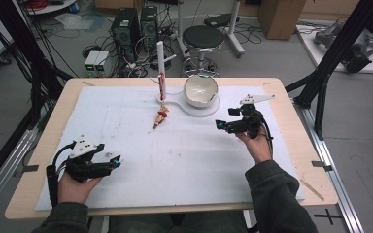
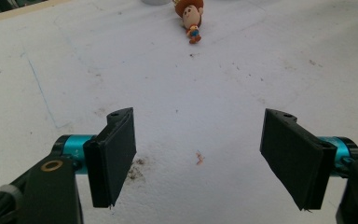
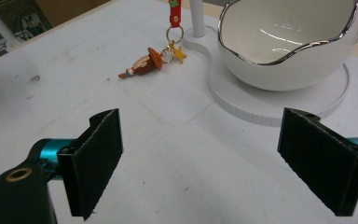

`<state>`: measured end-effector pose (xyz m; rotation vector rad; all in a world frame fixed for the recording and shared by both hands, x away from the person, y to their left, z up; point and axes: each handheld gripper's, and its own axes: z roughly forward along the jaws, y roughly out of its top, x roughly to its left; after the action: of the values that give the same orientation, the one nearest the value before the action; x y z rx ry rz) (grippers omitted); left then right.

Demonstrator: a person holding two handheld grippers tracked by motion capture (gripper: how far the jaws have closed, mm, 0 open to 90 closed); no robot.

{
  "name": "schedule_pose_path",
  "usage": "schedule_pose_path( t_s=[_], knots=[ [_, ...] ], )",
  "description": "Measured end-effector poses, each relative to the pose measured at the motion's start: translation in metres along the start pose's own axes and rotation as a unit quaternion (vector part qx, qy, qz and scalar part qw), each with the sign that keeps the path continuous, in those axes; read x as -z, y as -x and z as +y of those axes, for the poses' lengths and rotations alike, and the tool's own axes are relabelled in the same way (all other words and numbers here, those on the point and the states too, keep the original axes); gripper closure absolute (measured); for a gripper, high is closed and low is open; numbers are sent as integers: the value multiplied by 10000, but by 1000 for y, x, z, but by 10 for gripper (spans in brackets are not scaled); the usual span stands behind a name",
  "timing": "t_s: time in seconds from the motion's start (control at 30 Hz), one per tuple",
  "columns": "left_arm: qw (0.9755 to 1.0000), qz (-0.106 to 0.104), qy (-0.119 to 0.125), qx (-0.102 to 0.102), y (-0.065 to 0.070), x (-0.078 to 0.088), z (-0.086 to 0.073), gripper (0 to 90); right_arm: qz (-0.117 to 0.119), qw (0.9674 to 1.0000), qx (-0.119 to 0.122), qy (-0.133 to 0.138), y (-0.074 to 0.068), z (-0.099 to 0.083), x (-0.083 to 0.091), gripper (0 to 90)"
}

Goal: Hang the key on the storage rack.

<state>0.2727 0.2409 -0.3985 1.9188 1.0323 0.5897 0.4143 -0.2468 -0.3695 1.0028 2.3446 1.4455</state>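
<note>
Small cowboy-figure keychain w/ brown hat, yellow star charm and metal ring (image 3: 144, 63) lies flat on the white mat (image 1: 175, 155), just left of the stand's base; its red strap (image 3: 175, 8) runs up to the white upright post (image 1: 160, 60). In the high view the figure (image 1: 161, 118) sits mid-surface toward the far edge, nothing gripping it. In the left gripper view it shows far off at the top (image 2: 191, 16).

Just right of it: white flat stand base (image 3: 261, 105) carrying a white egg-shell-shaped ceramic bowl w/ silver rim (image 3: 289, 51), bowl upright, open side up.

Right gripper (image 1: 230, 119) is near the bowl's right-front, held off the mat in the person's right hand (image 1: 257, 145), pointing left toward figure and bowl. Jaws wide apart, nothing btwn them; the black pads (image 3: 95, 154) frame bare mat.

Left gripper (image 1: 114, 161) sits near the front-left of the surface, well apart from the keychain, in the left hand (image 1: 75, 187). Jaws also wide apart, empty; pads (image 2: 114, 154) over stained mat.

Mat covers most of the light wooden surface (image 1: 58, 111).
</note>
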Motion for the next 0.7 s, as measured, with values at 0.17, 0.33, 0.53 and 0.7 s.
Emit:
schedule_pose_path(
  t_s=[0.17,0.33,0.53,0.7],
  knots=[
    [10000,9,-1,3,0,0,0,270,-27,10000,20,-3,0,-8,1,134],
    [10000,-11,-5,15,0,0,0,270,-57,10000,11,-19,1,-16,3,133],
    [10000,-5,-16,15,0,0,-1,270,-66,10000,-8,-6,0,-22,9,132],
    [10000,-2,-16,25,1,0,-1,270,-110,9999,-3,-23,0,-30,14,131]
  ],
)
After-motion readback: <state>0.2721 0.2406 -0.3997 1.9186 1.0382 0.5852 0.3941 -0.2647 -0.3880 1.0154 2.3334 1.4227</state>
